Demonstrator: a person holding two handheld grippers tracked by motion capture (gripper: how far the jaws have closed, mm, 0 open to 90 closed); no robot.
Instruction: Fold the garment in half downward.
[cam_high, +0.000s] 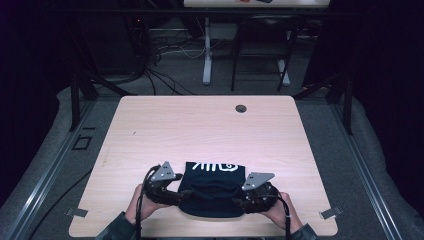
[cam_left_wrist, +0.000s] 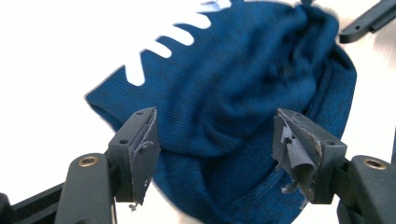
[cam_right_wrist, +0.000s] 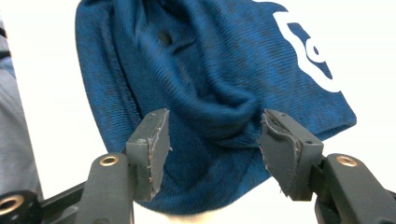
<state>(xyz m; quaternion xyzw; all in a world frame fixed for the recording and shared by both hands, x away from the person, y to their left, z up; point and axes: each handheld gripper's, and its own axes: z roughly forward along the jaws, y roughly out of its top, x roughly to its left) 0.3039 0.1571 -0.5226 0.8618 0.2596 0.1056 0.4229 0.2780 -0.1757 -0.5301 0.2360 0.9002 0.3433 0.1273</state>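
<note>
I had both forearms coming in from the near edge of the table (cam_high: 150, 120), hands low and turned toward each other, one at each side of the folded dark-blue knit garment (cam_high: 212, 192). The left gripper (cam_high: 165, 187) sat at the garment's left edge, its grey plate tilted up toward the far side; the right gripper (cam_high: 255, 192) mirrored it at the right edge.

In the left gripper view the jaws stood well apart — the blue knit (cam_left_wrist: 233, 107) lay beyond and beneath them, with neither worn pad pressing on it. In the right gripper view it was the same: the jaws stood apart, a soft ridge of the fabric (cam_right_wrist: 219, 112) rose in the gap, and the pads were off it.

The garment lay flat on the pale wood top, close to the near edge and roughly centred, its white printed lettering (cam_high: 216, 166) on the far part.

The table was otherwise bare apart from a round cable hole (cam_high: 241, 108) near the far edge. Around it were grey floor, dark framing, loose cables (cam_high: 165, 55) on the floor behind, and the legs of another table (cam_high: 206, 50) farther back — the room was dim.
</note>
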